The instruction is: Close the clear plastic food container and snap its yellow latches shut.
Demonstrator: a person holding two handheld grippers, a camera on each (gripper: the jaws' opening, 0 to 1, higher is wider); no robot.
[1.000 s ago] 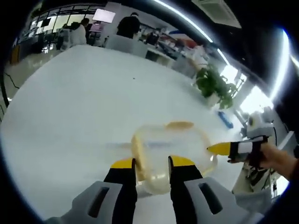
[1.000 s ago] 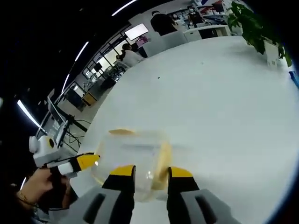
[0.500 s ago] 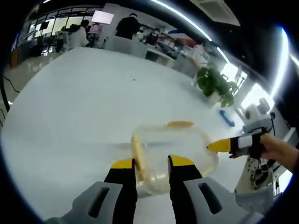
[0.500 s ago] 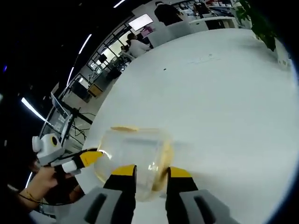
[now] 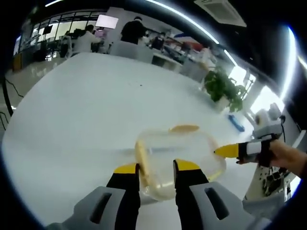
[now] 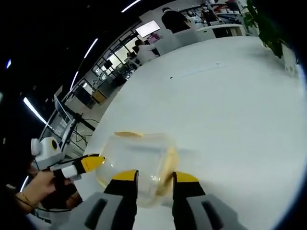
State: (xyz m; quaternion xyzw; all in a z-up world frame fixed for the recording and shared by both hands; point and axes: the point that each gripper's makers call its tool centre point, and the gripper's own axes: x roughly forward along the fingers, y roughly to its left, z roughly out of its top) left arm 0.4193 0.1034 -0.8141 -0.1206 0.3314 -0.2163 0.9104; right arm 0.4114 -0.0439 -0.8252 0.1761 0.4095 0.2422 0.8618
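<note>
Clear plastic food container (image 5: 178,158) resting on the white desk (image 5: 86,110), lid in place, seen between both tools. In the left gripper view, the left gripper (image 5: 156,168) stands with its yellow-tipped jaws apart on either side of the container's near edge and a yellow latch (image 5: 141,159), while the right gripper (image 5: 240,151), held in a hand (image 5: 288,158), has its tip at the container's right side. In the right gripper view, its jaws likewise stand apart at the container's near edge; a potted plant (image 5: 221,88) stands far back.

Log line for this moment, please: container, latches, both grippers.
container: clear, on white table | latches: yellow, state unclear | left hand-held gripper: open at near edge | right hand-held gripper: open at opposite edge
</note>
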